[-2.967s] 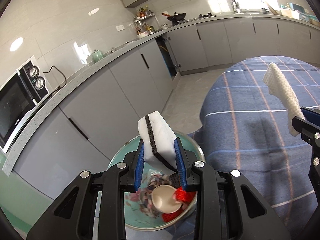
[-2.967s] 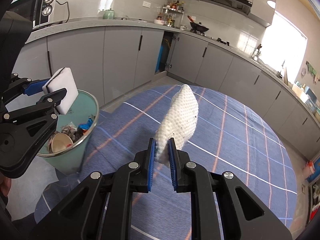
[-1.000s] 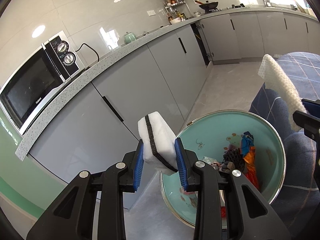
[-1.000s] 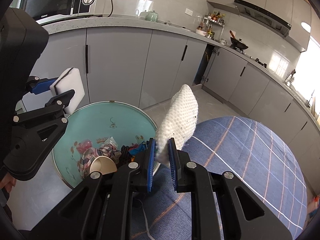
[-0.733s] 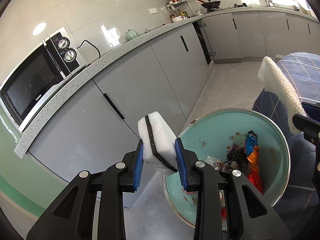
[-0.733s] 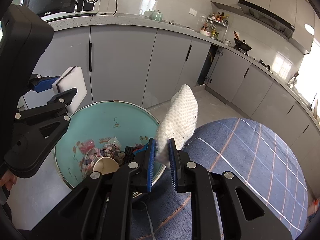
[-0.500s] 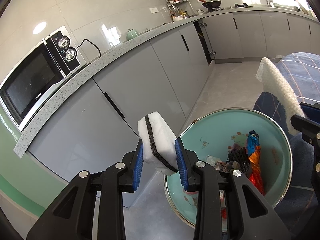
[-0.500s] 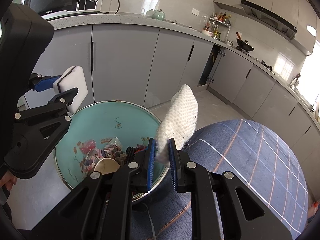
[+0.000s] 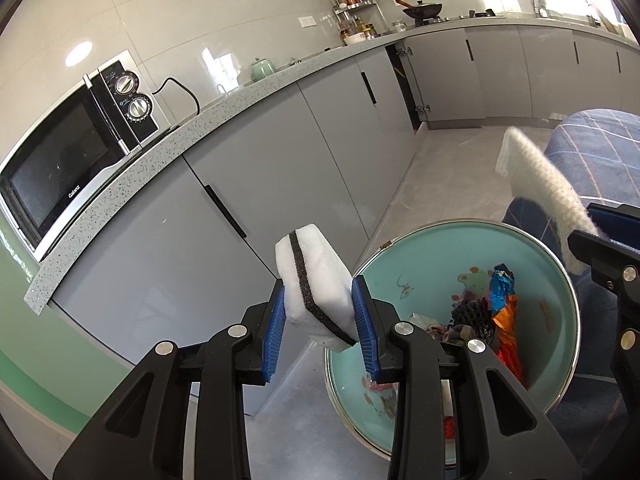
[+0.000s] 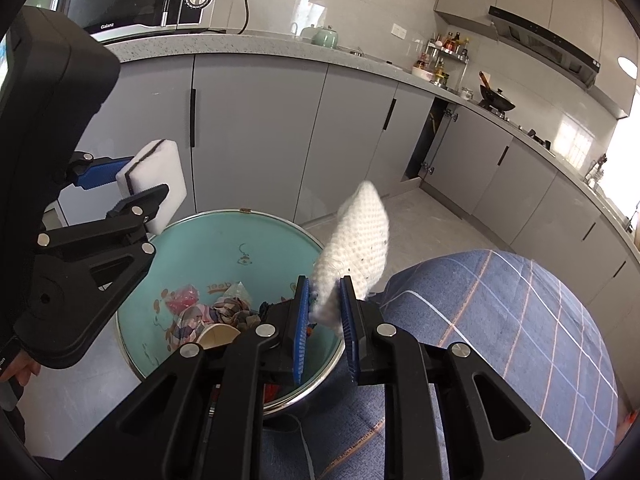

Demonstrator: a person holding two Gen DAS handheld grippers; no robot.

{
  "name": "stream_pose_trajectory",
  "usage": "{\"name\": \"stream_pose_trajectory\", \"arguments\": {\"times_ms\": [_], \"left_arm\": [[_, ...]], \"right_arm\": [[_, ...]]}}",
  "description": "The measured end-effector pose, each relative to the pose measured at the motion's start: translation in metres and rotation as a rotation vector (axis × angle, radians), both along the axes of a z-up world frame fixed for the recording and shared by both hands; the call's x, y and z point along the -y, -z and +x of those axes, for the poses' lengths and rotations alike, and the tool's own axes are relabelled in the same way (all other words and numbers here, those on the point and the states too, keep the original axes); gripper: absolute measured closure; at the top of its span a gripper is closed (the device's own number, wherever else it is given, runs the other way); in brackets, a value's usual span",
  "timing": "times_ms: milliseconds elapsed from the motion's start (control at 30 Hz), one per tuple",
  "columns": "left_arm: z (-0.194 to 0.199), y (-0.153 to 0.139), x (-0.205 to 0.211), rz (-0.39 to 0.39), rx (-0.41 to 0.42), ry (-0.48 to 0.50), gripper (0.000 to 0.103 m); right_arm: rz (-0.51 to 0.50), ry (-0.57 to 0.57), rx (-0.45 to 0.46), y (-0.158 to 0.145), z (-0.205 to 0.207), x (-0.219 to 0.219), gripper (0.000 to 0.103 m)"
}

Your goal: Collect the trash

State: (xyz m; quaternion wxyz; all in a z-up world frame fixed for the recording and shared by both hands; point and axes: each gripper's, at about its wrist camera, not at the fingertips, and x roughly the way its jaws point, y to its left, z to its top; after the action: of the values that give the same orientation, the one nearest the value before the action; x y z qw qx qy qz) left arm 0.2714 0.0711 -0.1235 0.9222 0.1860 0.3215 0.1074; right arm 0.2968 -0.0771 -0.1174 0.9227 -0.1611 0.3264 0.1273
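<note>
— Where's the trash now?

— The white sponge block with a black stripe (image 9: 314, 286) is clenched in the jaws of the left gripper (image 9: 320, 330), just off the near rim of the round teal metal-rimmed bin (image 9: 432, 248). The white knobbly foam mesh sleeve (image 10: 354, 246) stands up from the right gripper (image 10: 323, 330); those jaws look wider than half a second ago and the sleeve is blurred, so I can't tell whether they grip it.

— What's in the bin?

— A paper cup (image 10: 218, 336), crumpled cloth and bright wrappers (image 9: 502, 300).

— And around it?

— A pale tiled floor (image 9: 448, 168), and the blue checked cloth of the tabletop (image 10: 504, 312) touching the bin. Behind run grey cabinets (image 10: 256, 128) under a speckled counter carrying a black microwave (image 9: 68, 160) and a green teapot (image 10: 322, 36). Since a second ago, both grippers have stayed over the bin.
</note>
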Motion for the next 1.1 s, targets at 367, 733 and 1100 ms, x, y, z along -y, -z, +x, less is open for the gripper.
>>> {"name": "stream_pose_trajectory", "arguments": {"times_ms": [367,733,1100], "left_arm": [[-0.007,-0.011,0.0,0.001,0.039,-0.027,0.022],[-0.044,-0.035,0.006,-0.02,0.101,-0.026,0.006],[-0.069,-0.064,0.018,-0.039,0.179,0.005,0.005]], "right_arm": [[0.04,0.011,0.034,-0.01,-0.011,0.012,0.051],[0.09,0.082,0.099,-0.028,-0.059,0.029,0.028],[0.102,0.115,0.17,-0.053,-0.087,0.037,0.027]]}}
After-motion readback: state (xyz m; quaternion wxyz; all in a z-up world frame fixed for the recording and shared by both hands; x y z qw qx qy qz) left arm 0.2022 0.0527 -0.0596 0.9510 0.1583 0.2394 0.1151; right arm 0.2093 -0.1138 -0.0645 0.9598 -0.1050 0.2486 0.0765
